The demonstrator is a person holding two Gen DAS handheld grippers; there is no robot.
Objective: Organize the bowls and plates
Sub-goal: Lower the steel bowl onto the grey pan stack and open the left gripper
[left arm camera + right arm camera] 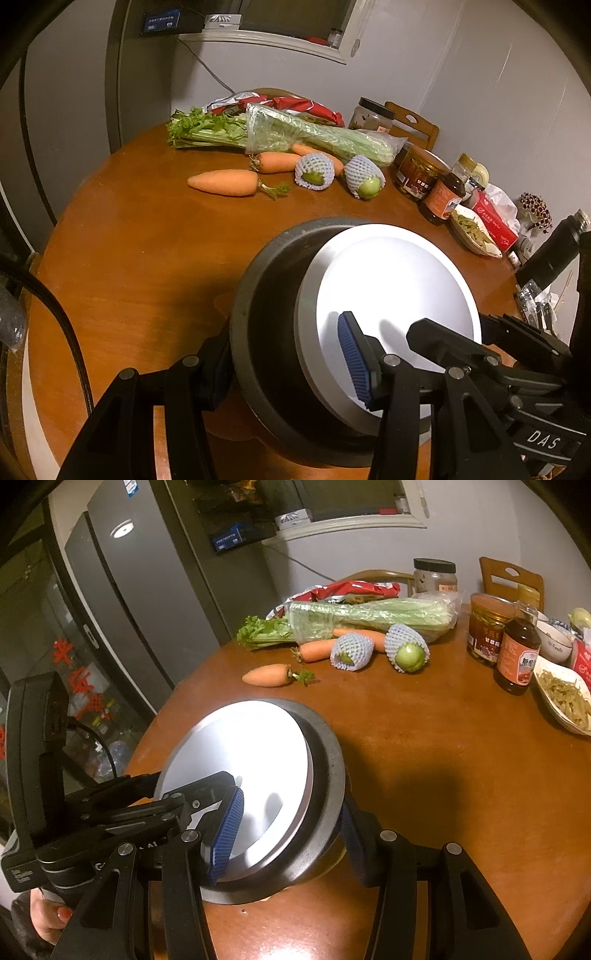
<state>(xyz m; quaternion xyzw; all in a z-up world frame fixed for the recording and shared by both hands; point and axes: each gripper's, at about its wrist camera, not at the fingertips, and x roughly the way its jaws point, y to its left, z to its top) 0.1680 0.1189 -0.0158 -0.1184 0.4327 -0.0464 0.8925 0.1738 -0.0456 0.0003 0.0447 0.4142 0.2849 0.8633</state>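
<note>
Stacking now: my left gripper [291,369] and right gripper [286,836] both pinch the grey bowl [258,295] rim, white plate [391,288] tilted inside; next, settle it flat.

Glossy white plate [399,280] in matt grey bowl [255,295] — polished wooden table [147,240].

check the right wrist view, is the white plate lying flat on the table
No, the white plate is tilted up on edge against the dark bowl, with both grippers' jaws closed on the pair above the wooden table.
</note>
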